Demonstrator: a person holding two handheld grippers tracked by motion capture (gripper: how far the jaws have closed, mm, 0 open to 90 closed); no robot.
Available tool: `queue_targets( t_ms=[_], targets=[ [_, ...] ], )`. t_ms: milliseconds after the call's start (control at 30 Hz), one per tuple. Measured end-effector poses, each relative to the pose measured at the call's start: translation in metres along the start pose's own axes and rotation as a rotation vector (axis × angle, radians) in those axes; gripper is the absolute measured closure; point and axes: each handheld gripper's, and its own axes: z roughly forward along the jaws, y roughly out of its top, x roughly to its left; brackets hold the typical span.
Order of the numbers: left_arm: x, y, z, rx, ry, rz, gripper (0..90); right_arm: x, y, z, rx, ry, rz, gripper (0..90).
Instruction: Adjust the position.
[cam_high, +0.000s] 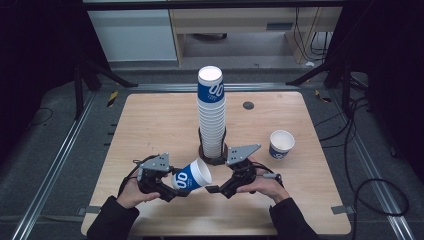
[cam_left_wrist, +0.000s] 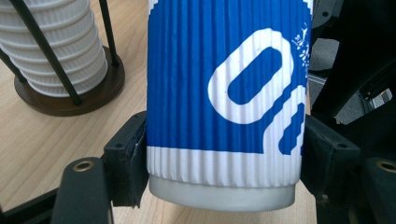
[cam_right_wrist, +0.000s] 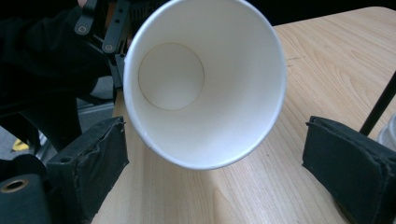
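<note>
We find the blue cup (cam_high: 192, 176) lying on its side in the air, just in front of the cup stack (cam_high: 211, 117) on the side nearest the person. The left tool (cam_high: 172, 189) is clamped on it near its base; in the left gripper view both pads (cam_left_wrist: 127, 161) press the ribbed wall (cam_left_wrist: 224, 93). The cup's long axis runs across, base toward the left tool, open mouth toward the right tool (cam_high: 214, 189).

The right tool stands wide apart and grips nothing. In the right gripper view the cup's rim (cam_right_wrist: 205, 84) sits between its pads (cam_right_wrist: 98, 156) without touching either.

We judge that the coming move turns on this: the mouth faces away from the holding tool, so the cup must be swung upright, or mouth-down, before it can join the stack. The left hand carries it; the right hand is just beside the stack's holder (cam_high: 214, 159).

A loose cup (cam_high: 281, 144) stands upright on the surface (cam_high: 150, 120), well apart from the stack on the right hand's side.
</note>
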Motion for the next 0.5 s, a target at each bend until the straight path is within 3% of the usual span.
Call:
queue_targets(
  t_ms=[500],
  targets=[
    [-0.013, 0.007, 0.008, -0.035, -0.016, 0.049, 27.4, 0.003, 0.002, 0.005, -0.059, 0.090, 0.048, 8.3]
  ],
)
